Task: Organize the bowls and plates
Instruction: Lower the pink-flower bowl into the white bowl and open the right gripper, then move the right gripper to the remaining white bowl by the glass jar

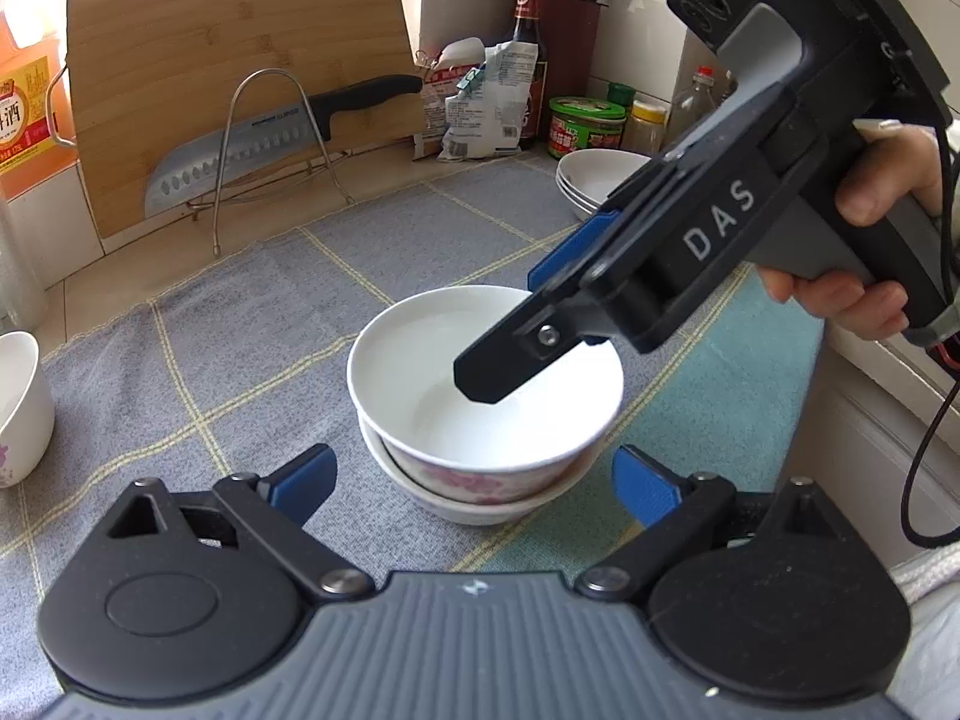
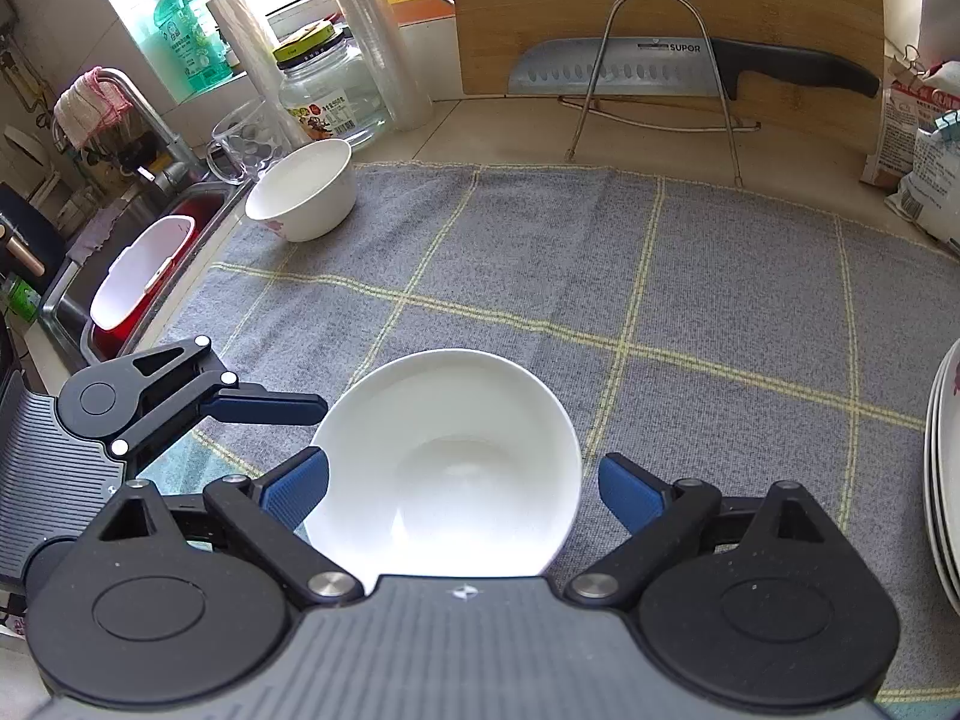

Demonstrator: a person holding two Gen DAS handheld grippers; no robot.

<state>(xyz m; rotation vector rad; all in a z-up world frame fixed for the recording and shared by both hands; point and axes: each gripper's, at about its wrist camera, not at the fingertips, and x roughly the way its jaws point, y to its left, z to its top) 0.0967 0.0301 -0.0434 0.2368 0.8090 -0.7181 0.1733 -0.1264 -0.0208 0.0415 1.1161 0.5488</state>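
Left claw (image 1: 474,480): spread wide, blue pads on either side of the bowl stack, touching nothing.
Right claw (image 2: 462,489): spread wide over the top bowl, pads clear of the rim; in the left view, one black finger (image 1: 510,360) reaching down inside the bowl.
Person's hand (image 1: 864,252): wrapped around the right claw's grey handle.
Top white ceramic bowl with pink flower print (image 1: 486,396): nested upright in a second white bowl (image 1: 474,507), the pair resting on the cloth, just ahead of both claws.
Grey checked cloth with yellow lines (image 2: 690,276): spread flat over the bench, under the stack.
Lone white bowl with pink print (image 2: 303,195): upright at the cloth's far left corner, well apart from the stack, near the sink.
Stack of white plates (image 1: 591,180): on the right side of the cloth, beyond the bowls.
Steel wire rack (image 2: 654,78): behind the cloth, holding a broad-bladed knife with black handle (image 2: 690,69).
Wooden cutting board (image 2: 660,0): leaning against the back wall.
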